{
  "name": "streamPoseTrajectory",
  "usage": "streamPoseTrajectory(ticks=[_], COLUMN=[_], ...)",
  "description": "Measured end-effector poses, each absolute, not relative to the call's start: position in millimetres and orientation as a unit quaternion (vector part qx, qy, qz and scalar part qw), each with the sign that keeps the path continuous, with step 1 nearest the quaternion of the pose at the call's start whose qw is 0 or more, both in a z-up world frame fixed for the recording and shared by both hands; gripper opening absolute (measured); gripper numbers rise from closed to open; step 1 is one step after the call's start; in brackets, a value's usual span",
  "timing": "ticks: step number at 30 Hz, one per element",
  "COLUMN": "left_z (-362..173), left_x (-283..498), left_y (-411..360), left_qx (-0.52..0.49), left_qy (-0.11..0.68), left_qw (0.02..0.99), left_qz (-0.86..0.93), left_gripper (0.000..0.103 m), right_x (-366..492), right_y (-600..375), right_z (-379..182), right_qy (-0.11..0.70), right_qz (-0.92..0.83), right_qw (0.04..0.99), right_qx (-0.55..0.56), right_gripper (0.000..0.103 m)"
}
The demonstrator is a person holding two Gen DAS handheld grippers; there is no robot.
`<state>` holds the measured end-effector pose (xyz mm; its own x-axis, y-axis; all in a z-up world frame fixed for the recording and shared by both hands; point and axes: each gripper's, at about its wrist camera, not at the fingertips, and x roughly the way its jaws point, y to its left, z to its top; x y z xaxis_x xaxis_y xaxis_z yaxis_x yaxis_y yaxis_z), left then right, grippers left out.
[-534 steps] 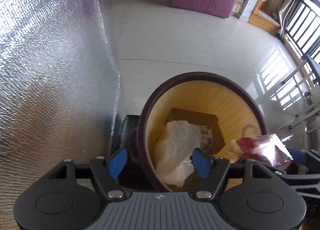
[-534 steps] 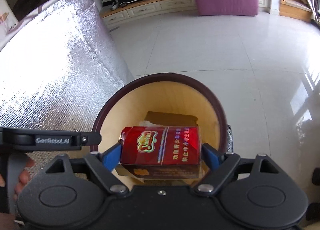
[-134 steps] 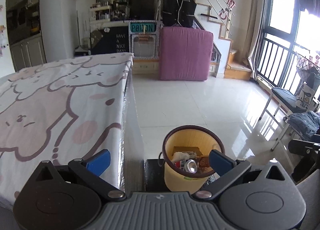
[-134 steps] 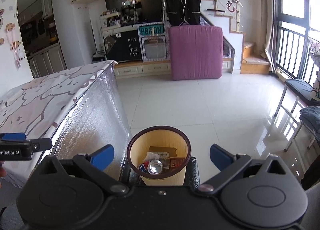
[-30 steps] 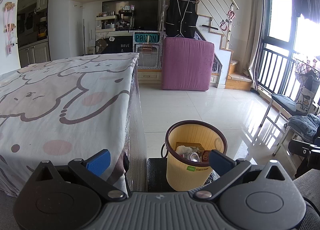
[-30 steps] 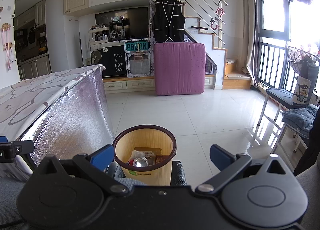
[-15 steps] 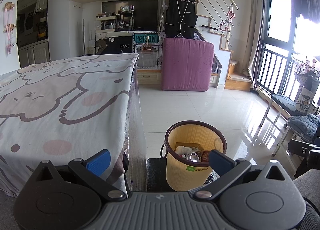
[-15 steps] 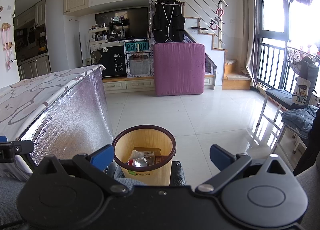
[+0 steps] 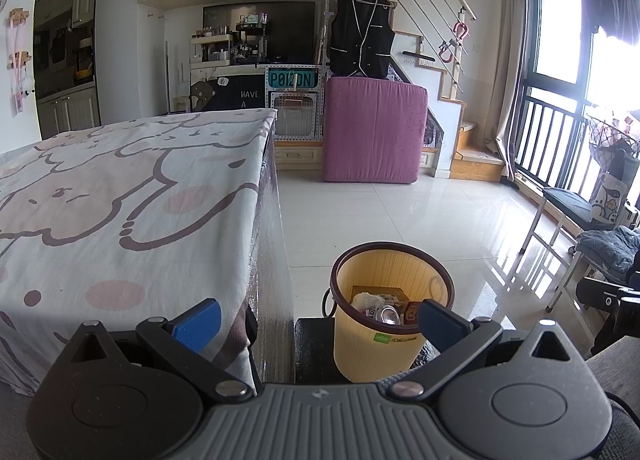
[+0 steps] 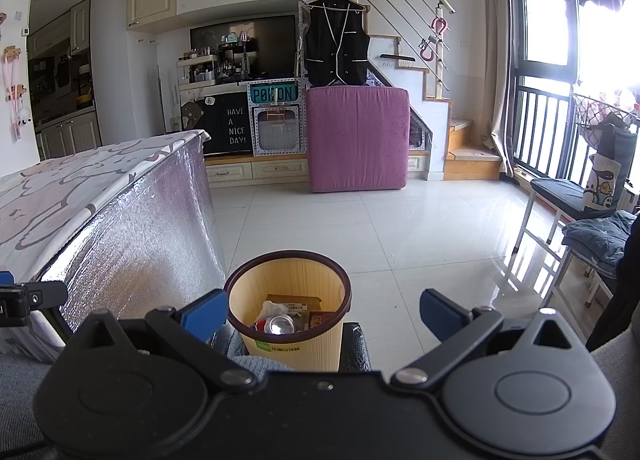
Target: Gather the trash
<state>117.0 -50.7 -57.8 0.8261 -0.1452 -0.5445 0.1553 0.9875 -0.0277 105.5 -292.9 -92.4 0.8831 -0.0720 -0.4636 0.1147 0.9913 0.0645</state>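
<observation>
My left gripper (image 9: 316,314) is spread wide, its two blue fingertips (image 9: 198,322) well apart with nothing between them, touching nothing. My right gripper (image 10: 320,310) is just as wide open and empty. Ahead of both stands one yellow bin (image 9: 378,344) with a dark rim, upright on the tiled floor (image 9: 400,220), just beside the foil-covered side of the surface (image 9: 120,200) with its cartoon-print cloth. From the right wrist view I look down into the bin (image 10: 294,344) and count the trash: one can (image 10: 281,325) lying with its silver end facing up, one white crumpled wad (image 10: 272,309) behind and left of it, one brown cardboard box (image 10: 294,301) at the back, and one red packet (image 10: 322,318) to the right of the can. All four pieces lie inside the bin, packed close together. The cloth top of the surface shows nothing on it. Farther off I see one purple mattress (image 10: 358,138) standing on edge and one black vest (image 10: 336,48) hanging above it.
</observation>
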Motion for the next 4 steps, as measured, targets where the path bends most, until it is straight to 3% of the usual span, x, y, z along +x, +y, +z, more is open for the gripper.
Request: streamPoseTrajectory(ticks=[4], left_z=[-57.6], left_x=[117.6], left_y=[-50.2], left_qx=[0.009], left_qy=[0.284], left_qw=[0.956], left_qz=[-0.078], left_gripper=[0.103], right_x=[105.6], right_y=[-292.9], right_z=[-92.5], right_qy=[0.237], right_qz=[-0.049], right_qw=[0.969], right_qx=[0.046], right_gripper=[0.103])
